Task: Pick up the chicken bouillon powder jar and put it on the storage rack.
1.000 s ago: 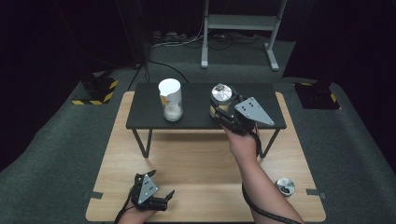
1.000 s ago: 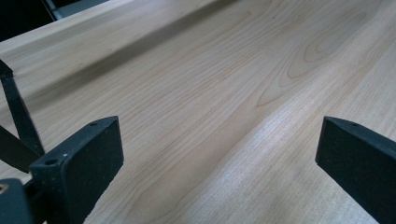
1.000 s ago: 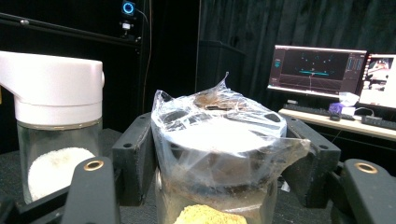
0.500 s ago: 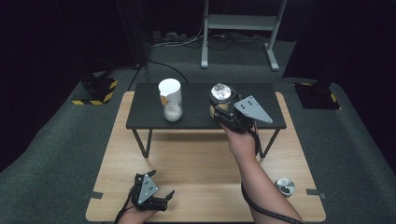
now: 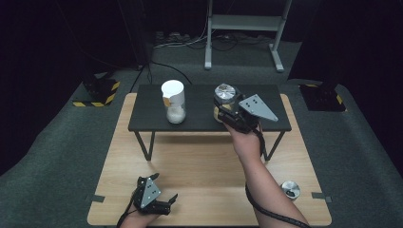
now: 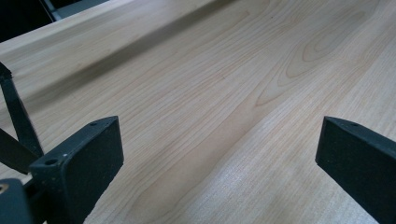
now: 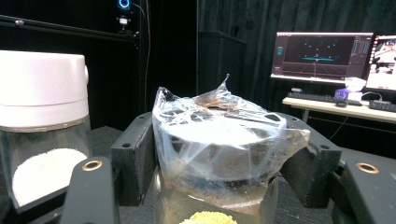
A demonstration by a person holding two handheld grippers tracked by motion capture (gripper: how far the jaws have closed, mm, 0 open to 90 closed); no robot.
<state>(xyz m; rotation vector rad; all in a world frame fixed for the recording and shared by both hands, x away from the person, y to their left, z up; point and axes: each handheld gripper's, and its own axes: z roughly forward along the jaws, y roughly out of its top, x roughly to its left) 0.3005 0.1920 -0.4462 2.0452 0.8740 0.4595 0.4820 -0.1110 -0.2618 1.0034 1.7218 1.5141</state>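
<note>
Keep right tool (image 5: 227, 108) clamped squarely on clear glass jar's film-wrapped neck (image 7: 219, 140), left tool (image 5: 167, 203) idle, open.

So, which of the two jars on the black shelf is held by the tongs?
The jar with plastic film over its top, clamped by the right tongs. The white-capped jar stands apart, untouched.

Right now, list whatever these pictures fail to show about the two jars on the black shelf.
- Plastic-wrapped glass jar: in the right gripper view its base runs off the bottom edge; the right gripper covers its body in the high view.
- White-lidded glass jar: cut by the left edge of the right gripper view; its orange label is too small to read in the high view.
</note>
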